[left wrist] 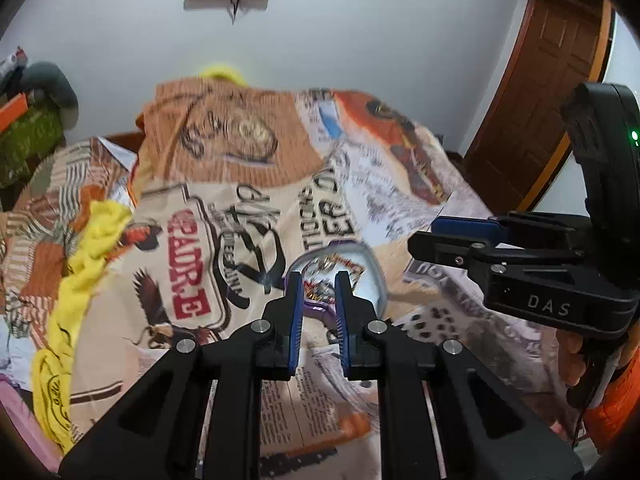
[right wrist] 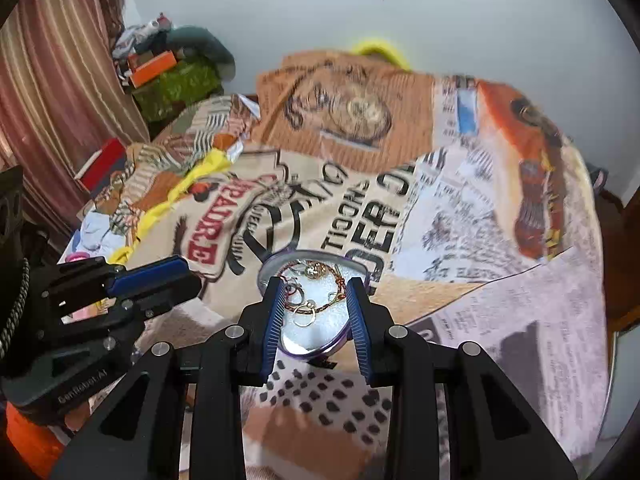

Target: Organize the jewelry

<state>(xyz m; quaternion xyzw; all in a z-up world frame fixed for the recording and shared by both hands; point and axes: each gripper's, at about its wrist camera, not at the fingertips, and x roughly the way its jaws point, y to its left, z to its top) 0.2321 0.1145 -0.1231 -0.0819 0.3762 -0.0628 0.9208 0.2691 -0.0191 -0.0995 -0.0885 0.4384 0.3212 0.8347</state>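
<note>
Jewelry lying tangled in tray; light, thin, slippery, snagging easily; taking bracelet cord mid-span seeming best. Left gripper, right gripper hovering, fingers apart, empty.

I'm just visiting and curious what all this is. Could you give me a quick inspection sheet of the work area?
Surface: a bed under a printed patchwork blanket.
Job's things: a heart-shaped dish holding tangled chains and rings.
Clutter: a yellow cloth on the blanket's left side; boxes and clothes piled in the far corner.
Grippers: the left tool and the right tool both open, each aimed at the dish, nothing held.
Cables: a thin lead hangs beside the right tool's handle.
Surroundings: white wall, a striped curtain, a wooden door.
</note>
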